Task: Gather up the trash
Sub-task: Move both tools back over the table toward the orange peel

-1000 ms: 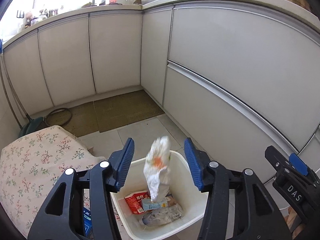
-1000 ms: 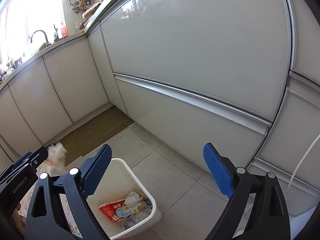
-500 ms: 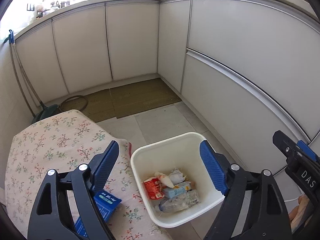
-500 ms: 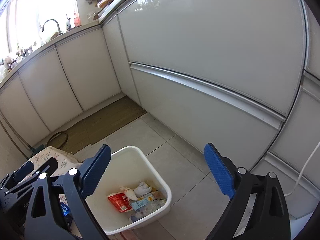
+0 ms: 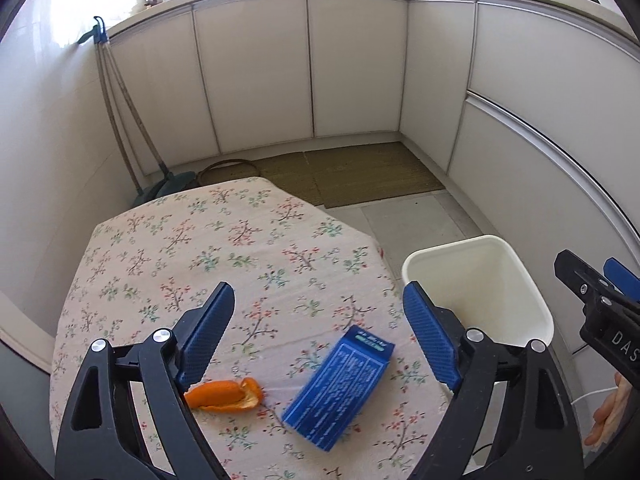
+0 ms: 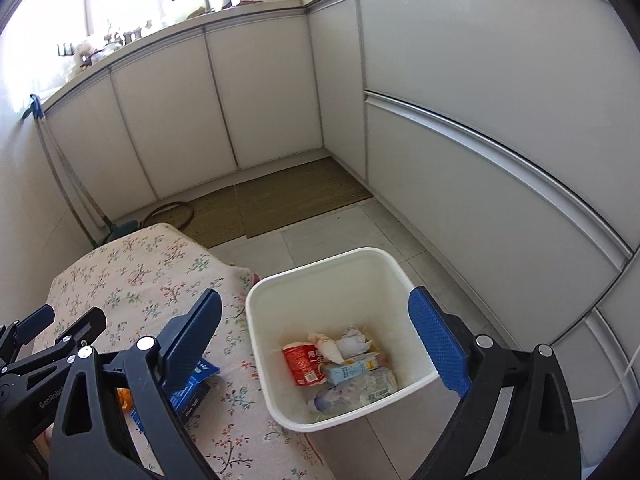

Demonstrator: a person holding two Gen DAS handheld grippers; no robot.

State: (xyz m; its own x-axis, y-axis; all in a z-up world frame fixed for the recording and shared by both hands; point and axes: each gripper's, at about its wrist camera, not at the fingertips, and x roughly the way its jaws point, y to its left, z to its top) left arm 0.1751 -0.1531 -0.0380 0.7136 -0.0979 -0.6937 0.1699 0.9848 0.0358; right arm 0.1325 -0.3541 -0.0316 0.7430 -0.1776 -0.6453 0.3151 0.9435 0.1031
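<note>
A blue carton [image 5: 340,387] and an orange peel [image 5: 226,396] lie on the floral-cloth table [image 5: 192,248]. My left gripper [image 5: 318,340] is open and empty, above the table over these two. The white bin [image 5: 532,300] stands on the floor right of the table; in the right wrist view its rim [image 6: 256,320] encloses a red packet [image 6: 302,364], crumpled paper and a plastic bottle. My right gripper [image 6: 316,344] is open and empty above the bin. The blue carton [image 6: 192,384] shows partly behind its left finger.
White kitchen cabinets [image 5: 352,64] wrap the back and right. Brown mats [image 5: 352,176] lie on the tile floor. A broom [image 5: 132,128] leans in the left corner. A white cable [image 6: 616,380] runs on the floor right of the bin.
The white wrapper dropped from my left gripper into the bin. My left gripper then swung left from over the bin to over the table. My right gripper turned slightly toward the bin.
</note>
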